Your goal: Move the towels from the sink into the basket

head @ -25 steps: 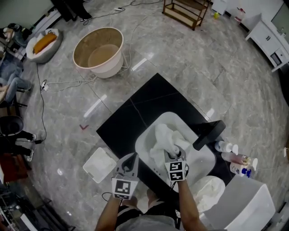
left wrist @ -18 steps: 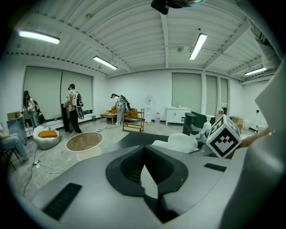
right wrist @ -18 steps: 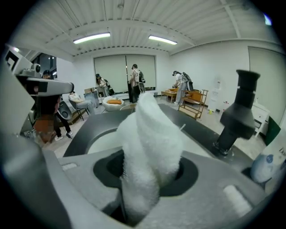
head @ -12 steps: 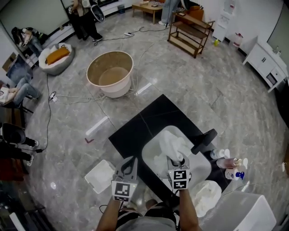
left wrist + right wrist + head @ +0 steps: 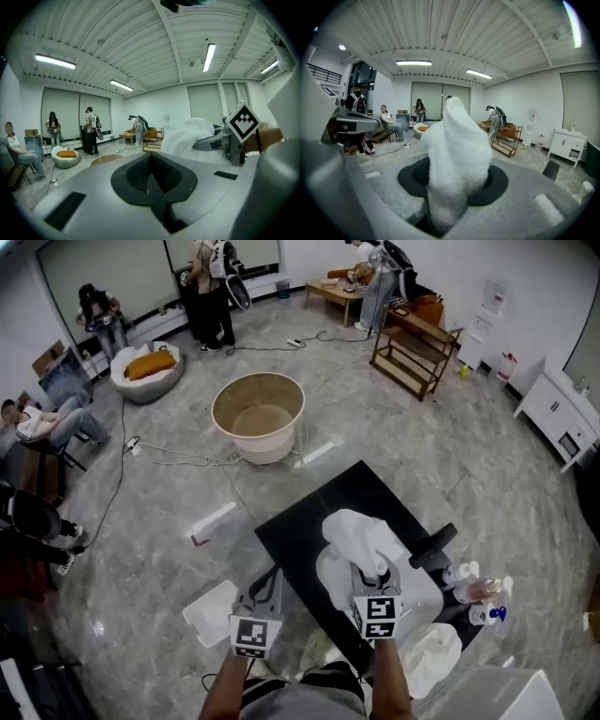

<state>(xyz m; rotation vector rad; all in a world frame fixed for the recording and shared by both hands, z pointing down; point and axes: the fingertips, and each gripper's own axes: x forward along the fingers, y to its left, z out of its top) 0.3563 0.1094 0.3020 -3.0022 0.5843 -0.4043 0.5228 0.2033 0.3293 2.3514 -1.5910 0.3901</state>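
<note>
White towel [image 5: 356,532] hangs clamped in the right gripper [image 5: 371,570] above the sink [image 5: 427,594]. The left gripper [image 5: 268,583], jaws together, holds nothing.

Overhead and gripper views sharing towel [image 5: 361,532]

Long white fluorescent ceiling tubes [image 5: 209,57] are lighting the room brightly and evenly from above, flaring a little in both gripper views. In the head view their reflections are lying as pale streaks on the glossy grey marble floor [image 5: 150,493], and shadows are falling soft and short. The white fluffy towel [image 5: 457,154] is washing out close to the lens, its pile blurring. Wide-angle lenses are bending straight lines near the edges, and the gripper views' corners are darkening to black.
</note>
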